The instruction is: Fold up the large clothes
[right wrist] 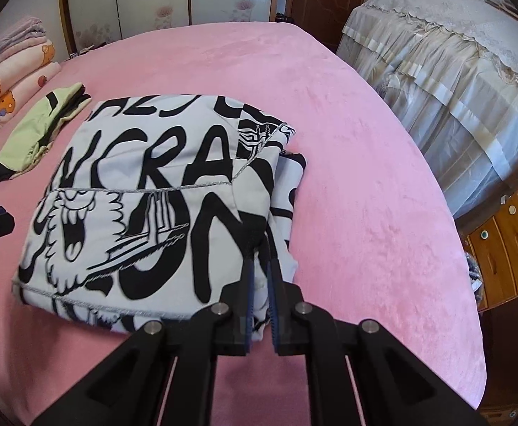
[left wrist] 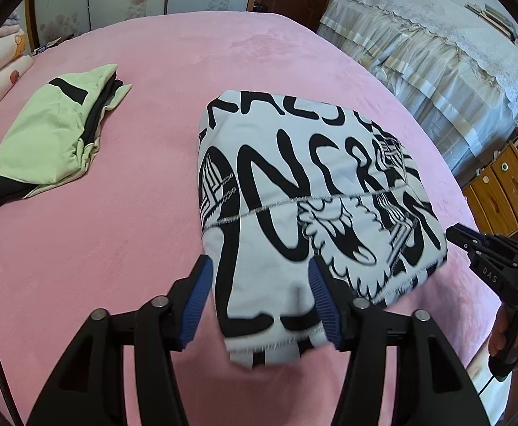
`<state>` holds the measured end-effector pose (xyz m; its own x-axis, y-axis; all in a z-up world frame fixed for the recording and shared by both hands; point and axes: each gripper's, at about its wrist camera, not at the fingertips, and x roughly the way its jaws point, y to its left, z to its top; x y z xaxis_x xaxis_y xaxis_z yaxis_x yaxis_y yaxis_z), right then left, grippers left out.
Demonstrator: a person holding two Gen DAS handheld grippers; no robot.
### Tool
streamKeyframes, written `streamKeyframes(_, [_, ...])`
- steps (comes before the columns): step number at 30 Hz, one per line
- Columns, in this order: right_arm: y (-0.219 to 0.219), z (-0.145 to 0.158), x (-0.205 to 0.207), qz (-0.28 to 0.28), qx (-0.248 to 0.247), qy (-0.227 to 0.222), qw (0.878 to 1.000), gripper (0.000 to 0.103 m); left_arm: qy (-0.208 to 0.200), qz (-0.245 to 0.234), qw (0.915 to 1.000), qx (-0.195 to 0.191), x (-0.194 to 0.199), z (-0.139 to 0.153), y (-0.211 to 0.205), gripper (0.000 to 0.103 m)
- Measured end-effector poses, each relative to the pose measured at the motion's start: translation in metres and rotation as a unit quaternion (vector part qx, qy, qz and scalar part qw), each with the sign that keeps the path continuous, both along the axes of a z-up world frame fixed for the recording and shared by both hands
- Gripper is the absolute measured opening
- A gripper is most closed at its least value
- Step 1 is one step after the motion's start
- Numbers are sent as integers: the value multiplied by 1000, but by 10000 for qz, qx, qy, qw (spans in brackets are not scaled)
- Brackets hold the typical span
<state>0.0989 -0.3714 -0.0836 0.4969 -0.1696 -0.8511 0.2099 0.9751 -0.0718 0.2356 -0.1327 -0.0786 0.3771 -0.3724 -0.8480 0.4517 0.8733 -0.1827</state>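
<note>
A white garment with bold black lettering (left wrist: pixel 294 184) lies folded into a thick rectangle on the pink bed; it also shows in the right wrist view (right wrist: pixel 152 195). My left gripper (left wrist: pixel 260 277) is open, its blue pads on either side of the garment's near left corner, and the cloth sits loosely between them. My right gripper (right wrist: pixel 259 266) is shut on the garment's near right corner. The right gripper also shows at the right edge of the left wrist view (left wrist: pixel 452 230), at the garment's right side.
A folded light-green garment with black trim (left wrist: pixel 53 135) lies on the bed (left wrist: pixel 117 266) to the left. Folded blankets (right wrist: pixel 6 71) are stacked at the far left. A lace-covered piece of furniture (right wrist: pixel 454 71) and a wooden cabinet (right wrist: pixel 507 241) stand to the right of the bed.
</note>
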Motion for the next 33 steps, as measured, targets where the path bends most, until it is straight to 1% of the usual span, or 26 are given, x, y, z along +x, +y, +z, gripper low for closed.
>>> streamKeyframes(2, [7,10,-10,56,-73,-86,9999,43,-39,0,10000,53,-8,5,4,59])
streamKeyframes(4, [13,19,-19,125,-225,-202,9995,55,-70,-8,9999,91,-14,10,7,62])
streamKeyframes(7, [26,33,-33,284,-468,-337,9979,59,-122,-14,9998,169,-25,17,14,66])
streamKeyframes(10, [33,44,-44,429,-641,-432,9961,68,-162,-31,9995,268,-33,24,20,74])
streamKeyframes(12, [39,51,-52,641,-691,-429,9946,68,-124,-61,9994,304,-35,27,24,74])
streamKeyframes(15, [37,59,-57,707,-640,-419,9946,68,-17,-217,9991,354,-38,30,30,74])
streamKeyframes(16, [33,62,-58,721,-531,-397,9952,68,20,-224,9989,402,-37,30,32,74])
streamKeyframes(18, [21,66,-56,662,-282,-392,9966,69,205,-280,9988,349,-32,28,34,76])
streamKeyframes(20, [7,65,-51,556,53,-311,9980,74,560,-329,9977,167,-23,22,36,78])
streamKeyframes(23, [-13,52,-38,345,483,-98,9982,78,1056,-327,9938,-113,-6,8,35,78])
streamKeyframes(25, [-29,36,-26,252,1018,61,9945,78,1337,-299,9900,-340,7,-4,32,78])
streamKeyframes(27, [-48,18,-12,68,1633,189,9864,78,1518,-243,9870,-461,17,-14,28,78])
streamKeyframes(29, [-61,6,-3,-89,2059,203,9783,78,1614,-257,9852,-517,26,-23,23,78])
streamKeyframes(31, [-71,-5,9,-217,2388,188,9706,78,1640,-336,9839,-626,34,-31,18,79])
streamKeyframes(33, [-76,-13,20,-214,2606,163,9651,81,1668,-360,9836,-589,43,-40,11,79])
